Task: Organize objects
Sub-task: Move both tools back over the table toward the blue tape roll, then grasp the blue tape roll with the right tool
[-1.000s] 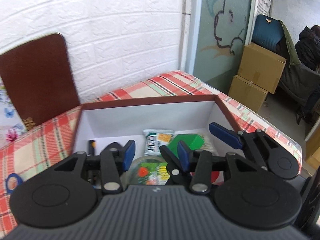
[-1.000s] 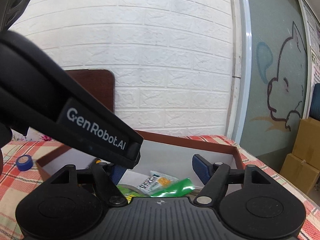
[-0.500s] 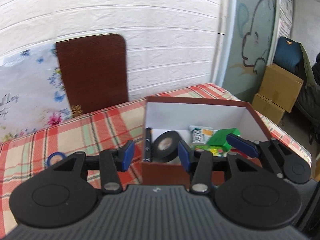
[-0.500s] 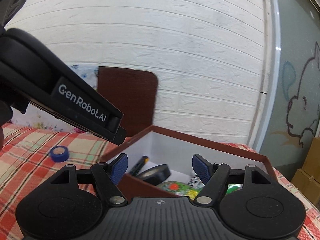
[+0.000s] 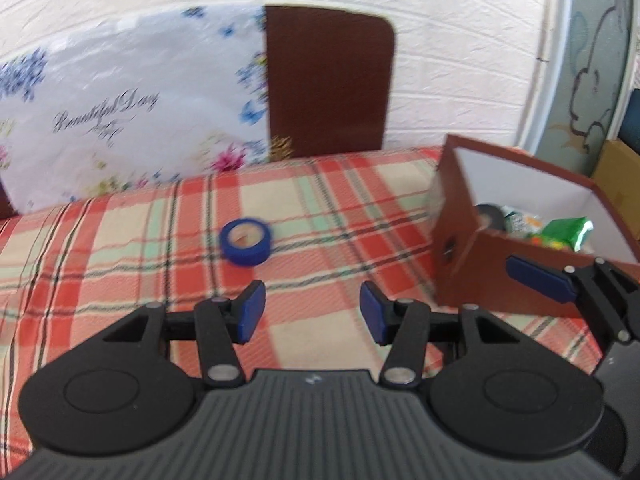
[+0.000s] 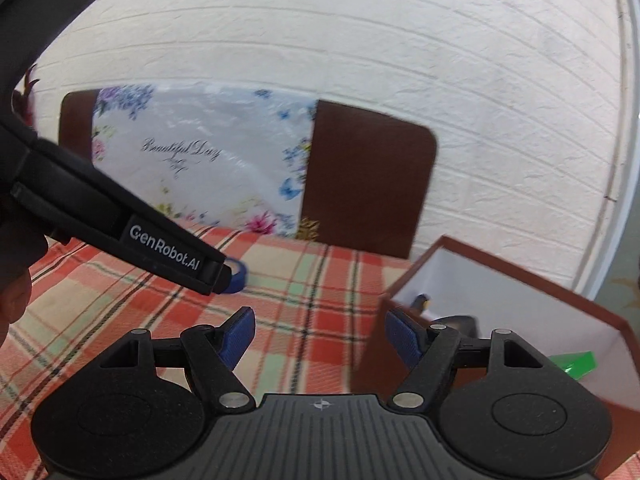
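A blue tape roll (image 5: 245, 241) lies on the plaid tablecloth (image 5: 328, 200), ahead and slightly left of my open, empty left gripper (image 5: 312, 312). A brown box (image 5: 456, 224) with a white inside stands at the right; it holds a black tape roll (image 5: 489, 216), a green packet (image 5: 568, 232) and snack packs. My right gripper (image 6: 316, 336) is open and empty, near the box's left corner (image 6: 384, 344). In the right wrist view the left gripper's body hides most of the blue roll (image 6: 238, 276). A right fingertip (image 5: 536, 276) shows beside the box.
A floral "Beautiful Day" sheet (image 5: 120, 120) and a brown board (image 5: 328, 84) lean against the white brick wall behind the table. Cardboard boxes (image 5: 616, 172) stand beyond the table's right end.
Both grippers swung left, away from above the box, towards the open tablecloth. The blue tape roll now sits ahead of the left gripper. Both jaws stayed open.
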Demonstrator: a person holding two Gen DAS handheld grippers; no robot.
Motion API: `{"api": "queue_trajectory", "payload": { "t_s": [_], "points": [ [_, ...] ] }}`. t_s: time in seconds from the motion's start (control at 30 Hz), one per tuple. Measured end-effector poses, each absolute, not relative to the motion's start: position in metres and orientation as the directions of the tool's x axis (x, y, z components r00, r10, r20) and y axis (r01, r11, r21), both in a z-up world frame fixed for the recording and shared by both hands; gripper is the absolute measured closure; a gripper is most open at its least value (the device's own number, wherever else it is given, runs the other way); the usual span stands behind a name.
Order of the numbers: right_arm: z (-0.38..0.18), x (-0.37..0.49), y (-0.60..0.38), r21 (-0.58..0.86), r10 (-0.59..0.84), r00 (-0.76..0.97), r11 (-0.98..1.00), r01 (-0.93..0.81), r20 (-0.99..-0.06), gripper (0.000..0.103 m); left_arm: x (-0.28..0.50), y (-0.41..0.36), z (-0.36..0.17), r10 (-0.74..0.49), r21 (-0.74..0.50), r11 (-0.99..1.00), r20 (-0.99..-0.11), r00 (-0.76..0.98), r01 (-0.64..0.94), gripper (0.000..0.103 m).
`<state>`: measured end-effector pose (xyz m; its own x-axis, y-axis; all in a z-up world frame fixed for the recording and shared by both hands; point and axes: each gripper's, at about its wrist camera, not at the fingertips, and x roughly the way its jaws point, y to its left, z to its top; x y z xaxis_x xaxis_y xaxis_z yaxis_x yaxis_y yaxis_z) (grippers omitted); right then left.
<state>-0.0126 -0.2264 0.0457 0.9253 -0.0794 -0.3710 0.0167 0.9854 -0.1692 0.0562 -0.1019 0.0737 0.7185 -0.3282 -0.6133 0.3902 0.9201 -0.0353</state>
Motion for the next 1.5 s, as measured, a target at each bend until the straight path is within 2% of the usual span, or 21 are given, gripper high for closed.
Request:
{"api": "queue_trajectory", "payload": {
  "t_s": [0.27, 0.5, 0.57, 0.63, 0.67, 0.73, 0.77, 0.83, 1.07, 1.17, 1.3, 1.33, 1.4, 1.5],
  "points": [
    [0.021, 0.004, -0.206, -0.094, 0.016, 0.873, 0.993, -0.071, -0.487, 0.033, 0.073, -0.055, 0.029, -0.208, -0.008, 0.962, -0.672, 0.711, 0.274, 0.049],
    [0.011, 0.017, -0.191, -0.073, 0.040, 0.839, 0.993, -0.095, -0.542, 0.033, 0.089, -0.022, 0.005, -0.117, 0.027, 0.983, -0.677, 0.727, 0.183, 0.047],
    [0.006, 0.023, -0.187, -0.066, 0.048, 0.828, 0.993, -0.102, -0.559, 0.033, 0.093, -0.011, -0.003, -0.103, 0.026, 0.987, -0.655, 0.749, 0.159, 0.034],
    [-0.001, 0.031, -0.183, -0.065, 0.053, 0.814, 0.992, -0.111, -0.578, 0.033, 0.094, 0.000, -0.012, -0.085, 0.045, 0.989, -0.602, 0.794, 0.139, 0.013],
    [-0.005, 0.036, -0.182, -0.066, 0.052, 0.806, 0.991, -0.113, -0.590, 0.033, 0.093, 0.006, -0.017, -0.092, 0.035, 0.990, -0.578, 0.811, 0.137, 0.011],
    [-0.014, 0.049, -0.182, -0.063, 0.052, 0.791, 0.992, -0.113, -0.609, 0.031, 0.095, 0.020, -0.017, -0.134, -0.051, 0.991, -0.562, 0.816, 0.128, 0.012],
    [-0.016, 0.054, -0.182, -0.050, 0.058, 0.797, 0.993, -0.110, -0.601, 0.026, 0.095, 0.021, -0.017, -0.135, -0.064, 0.991, -0.556, 0.820, 0.120, 0.012],
    [-0.018, 0.069, -0.180, -0.034, 0.063, 0.806, 0.994, -0.103, -0.589, 0.022, 0.095, 0.023, -0.018, -0.146, -0.081, 0.989, -0.545, 0.826, 0.122, 0.011],
    [-0.016, 0.132, -0.162, -0.018, 0.097, 0.837, 0.992, -0.127, -0.539, 0.023, 0.097, 0.022, -0.020, -0.149, -0.087, 0.989, -0.539, 0.829, 0.121, 0.011],
    [-0.016, 0.160, -0.155, -0.039, 0.071, 0.842, 0.993, -0.109, -0.535, 0.023, 0.097, 0.023, -0.021, -0.151, -0.094, 0.988, -0.537, 0.830, 0.119, 0.011],
    [-0.017, 0.189, -0.159, -0.007, 0.065, 0.837, 0.997, -0.082, -0.543, 0.028, 0.098, 0.023, -0.021, -0.153, -0.101, 0.988, -0.534, 0.831, 0.117, 0.011],
    [-0.018, 0.192, -0.162, 0.003, 0.069, 0.837, 0.997, -0.081, -0.542, 0.032, 0.099, 0.023, -0.021, -0.154, -0.103, 0.988, -0.534, 0.831, 0.117, 0.011],
    [-0.018, 0.192, -0.163, 0.007, 0.075, 0.840, 0.996, -0.085, -0.538, 0.047, 0.099, 0.023, -0.021, -0.155, -0.106, 0.988, -0.533, 0.832, 0.116, 0.011],
    [-0.018, 0.180, -0.160, -0.023, 0.071, 0.842, 0.995, -0.098, -0.534, 0.047, 0.100, 0.023, -0.021, -0.154, -0.104, 0.988, -0.535, 0.831, 0.116, 0.011]
  ]
}}
